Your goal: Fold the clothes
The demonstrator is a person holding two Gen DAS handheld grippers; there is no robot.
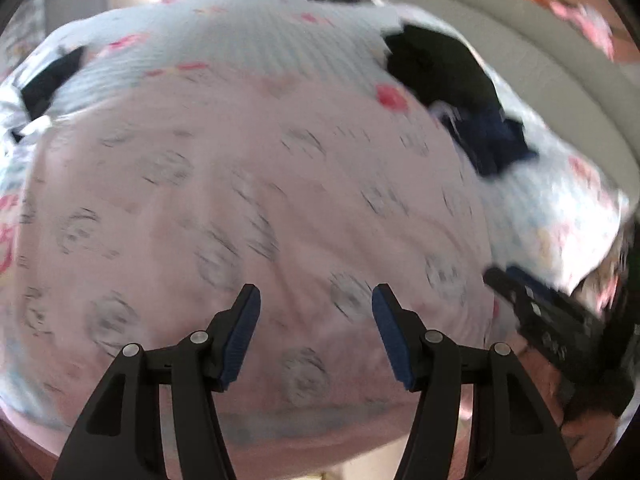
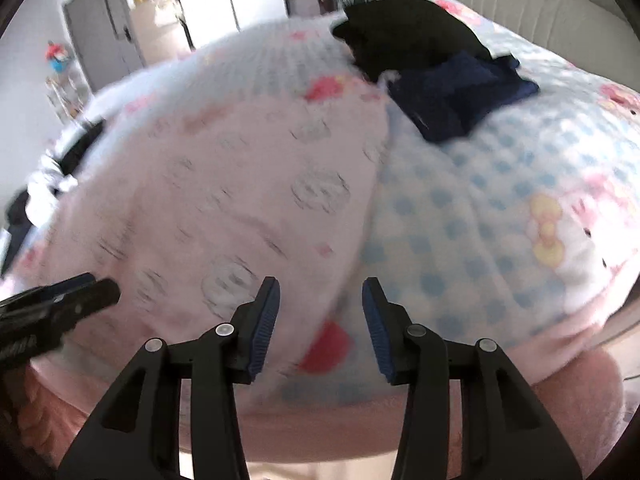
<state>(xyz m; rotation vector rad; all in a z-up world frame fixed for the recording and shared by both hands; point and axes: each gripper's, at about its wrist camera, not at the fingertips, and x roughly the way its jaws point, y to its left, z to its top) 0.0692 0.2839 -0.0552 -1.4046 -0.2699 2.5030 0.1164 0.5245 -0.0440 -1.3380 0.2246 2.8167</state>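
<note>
No writing can be read on the blurred pink garment (image 1: 248, 208) spread flat on the blue-checked bedspread (image 2: 472, 216), its right edge running away from the camera, with both the left gripper (image 1: 316, 300) and right gripper (image 2: 320, 292) spread and empty above it

Both grippers' fingers (image 1: 246, 340) (image 2: 266, 324) apart, empty.

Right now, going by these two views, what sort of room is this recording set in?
Most likely a bedroom. Clothes lie on a bed with a checked cartoon bedspread, a padded headboard stands behind it, and a grey cabinet stands by the far wall. A pink garment is spread out on the bed for folding.
</note>
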